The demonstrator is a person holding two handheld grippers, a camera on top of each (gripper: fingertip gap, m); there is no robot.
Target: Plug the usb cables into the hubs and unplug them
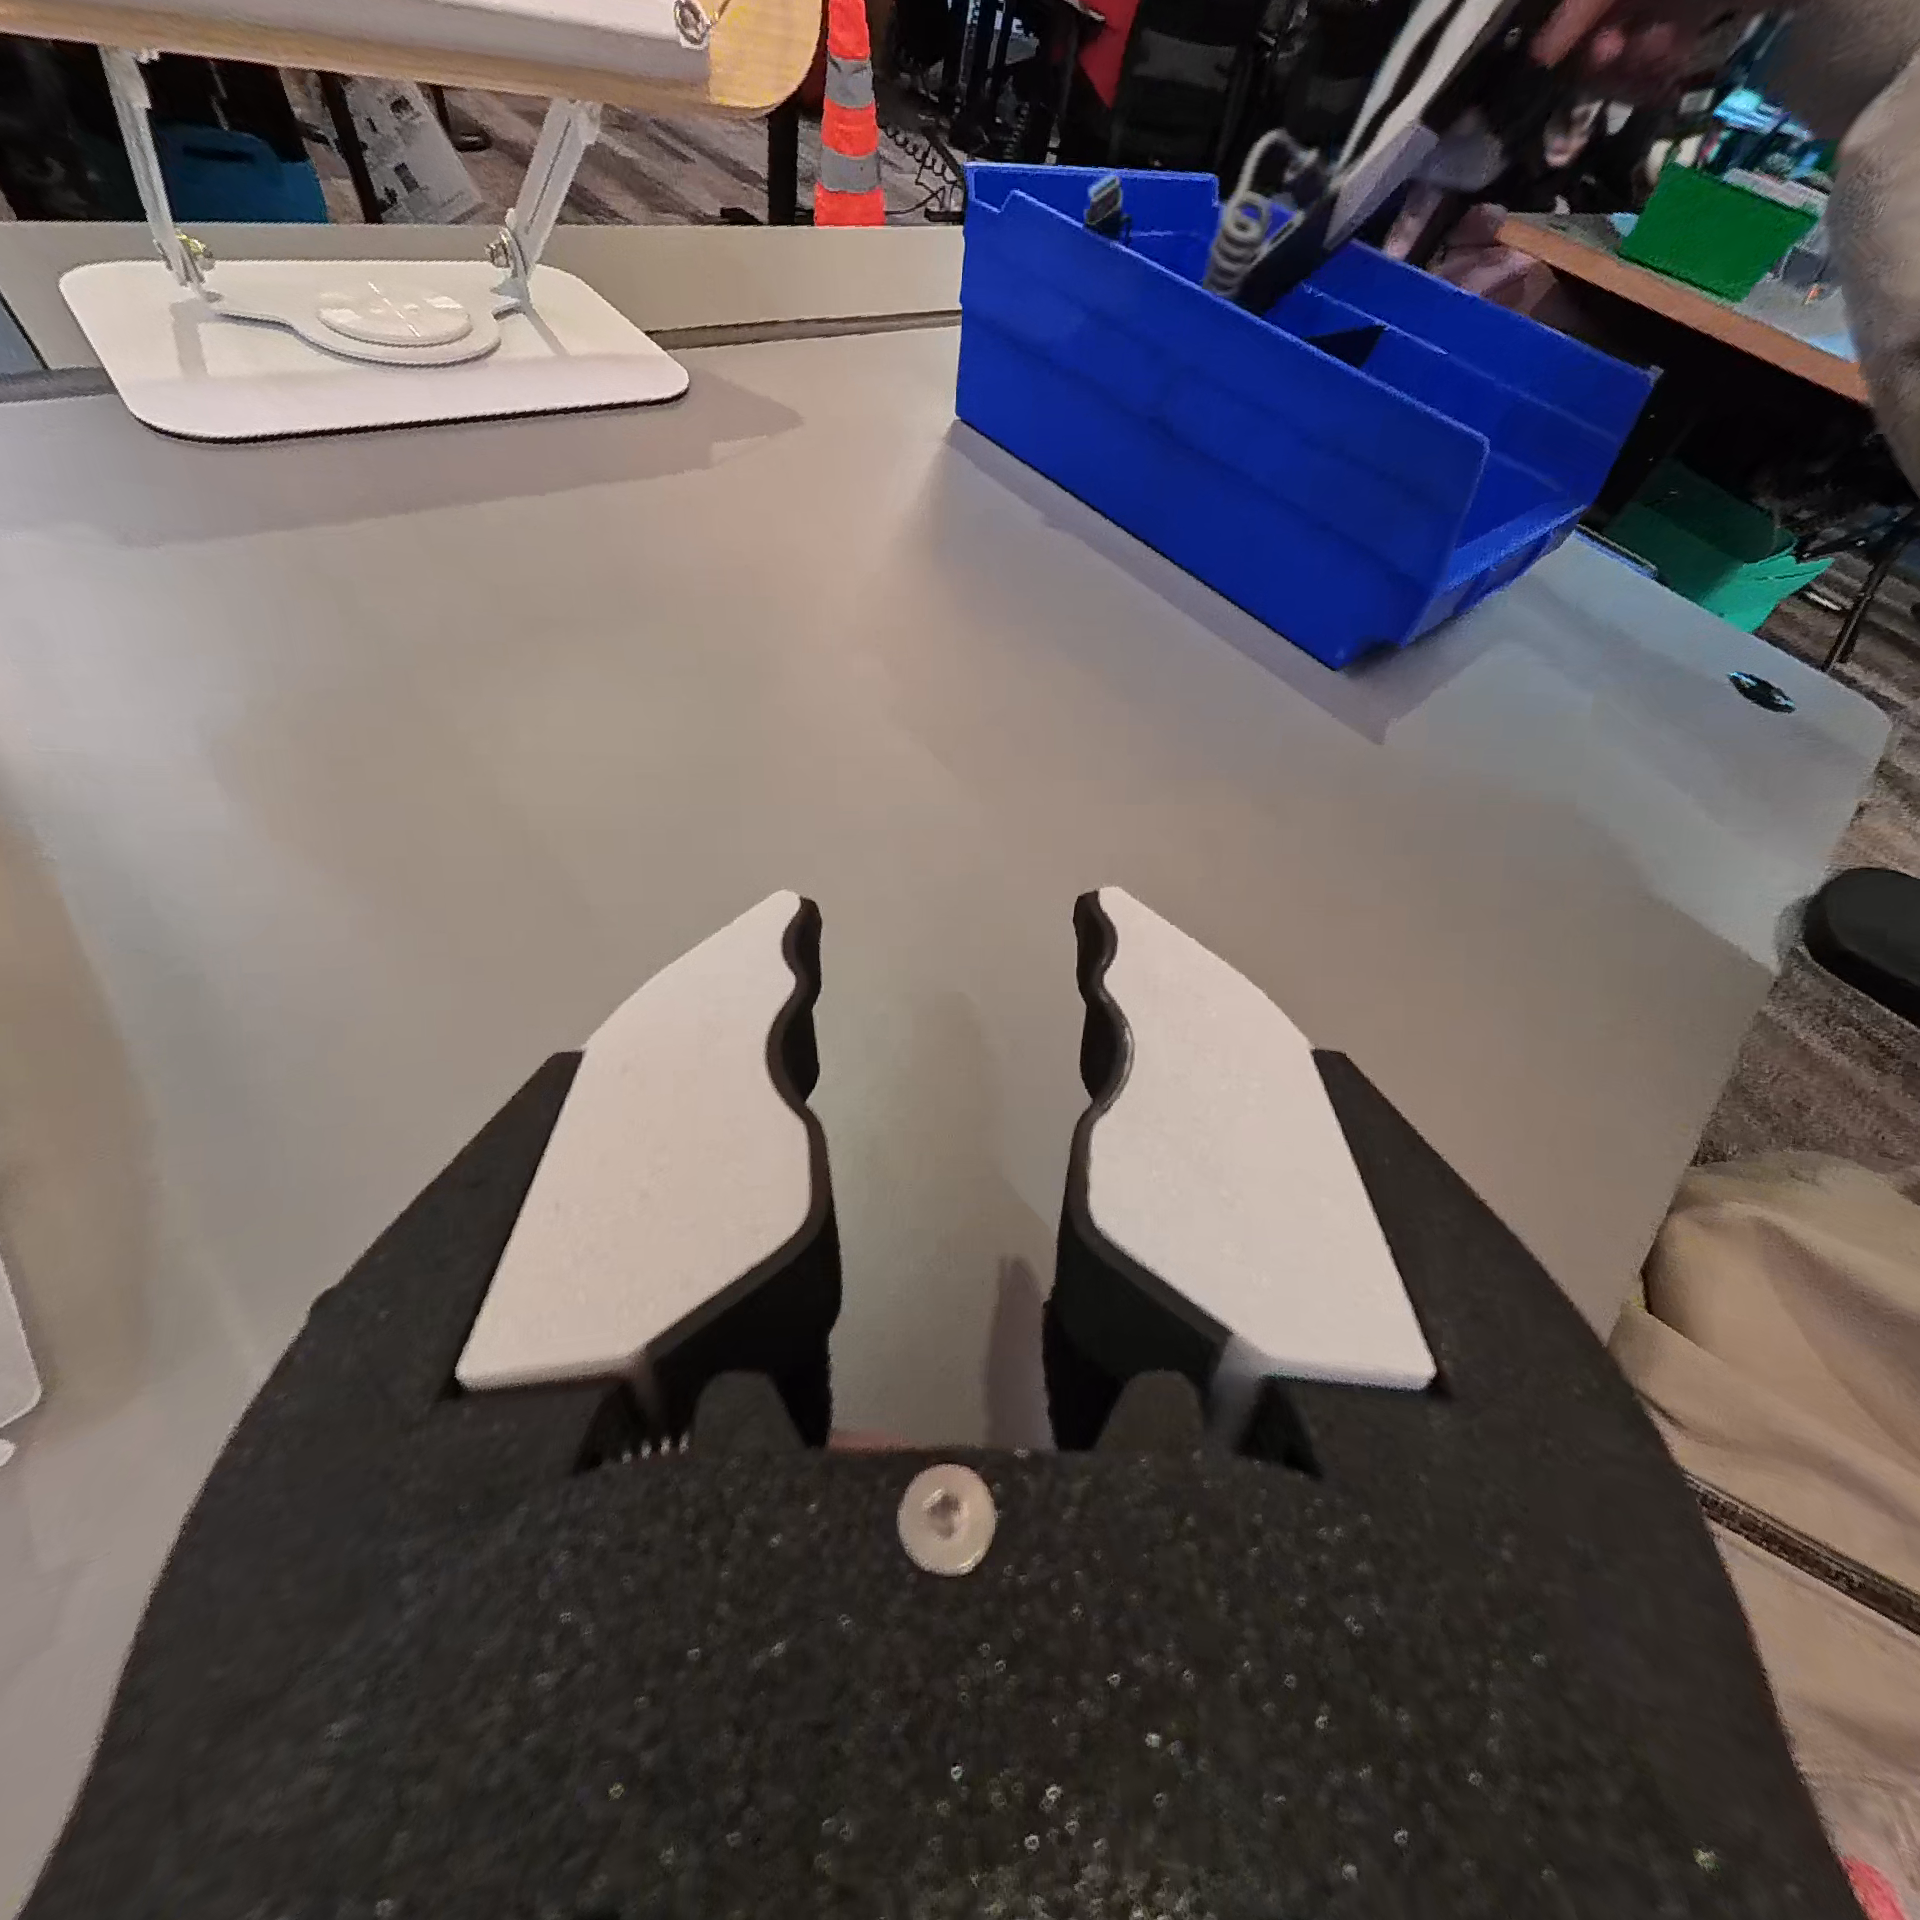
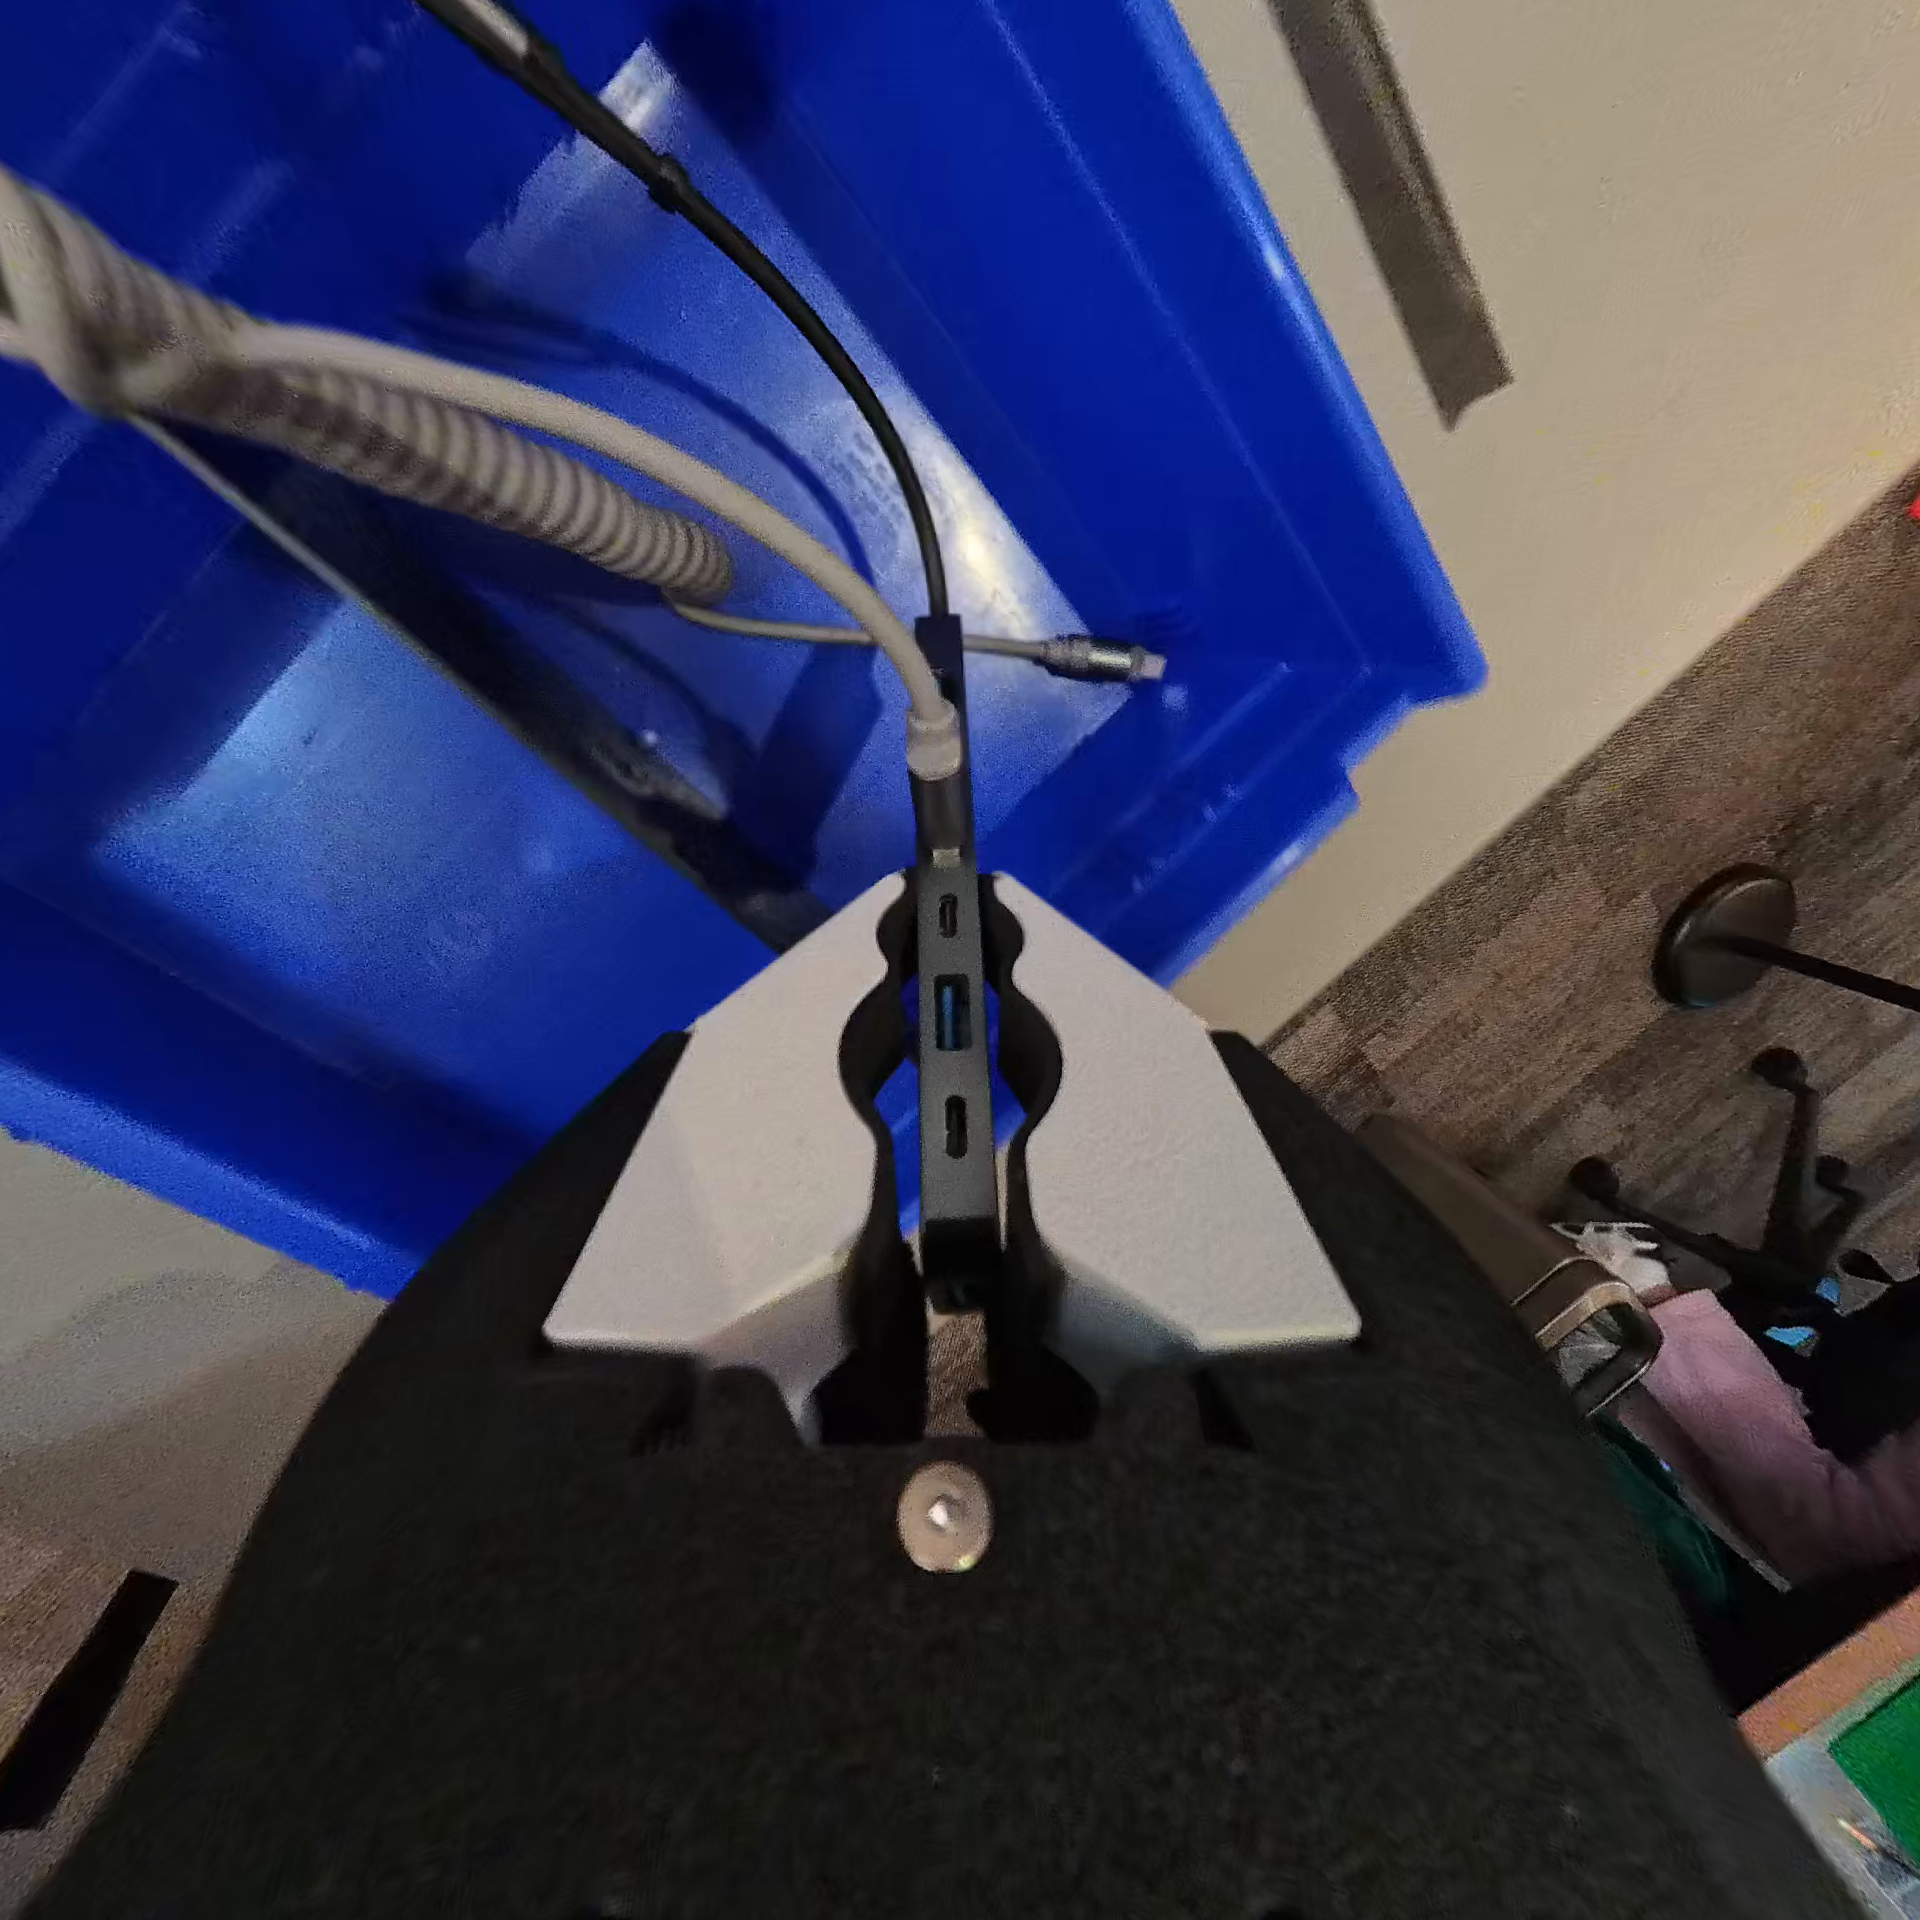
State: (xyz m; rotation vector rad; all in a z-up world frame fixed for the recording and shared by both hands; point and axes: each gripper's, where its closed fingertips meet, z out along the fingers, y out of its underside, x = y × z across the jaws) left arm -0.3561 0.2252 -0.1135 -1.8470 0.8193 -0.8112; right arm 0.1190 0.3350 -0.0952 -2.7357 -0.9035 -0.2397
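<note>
Both tools differ: my right tool [image 2: 940, 1049] pinches the slim, rigid, light hub [image 2: 954, 1101] over the far blue bin [image 2: 1195, 436], its floppy grey cable [image 2: 582, 436] best gripped at the plug, while my left tool [image 1: 948, 935] gapes empty above the bench [image 1: 727, 665].

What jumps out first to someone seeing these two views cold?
The blue bin at the table's far right dominates both views. Over it, the right gripper is clamped on a slim dark hub, with a grey cable plugged into its far end. The left gripper is open and empty above bare grey table.
</note>
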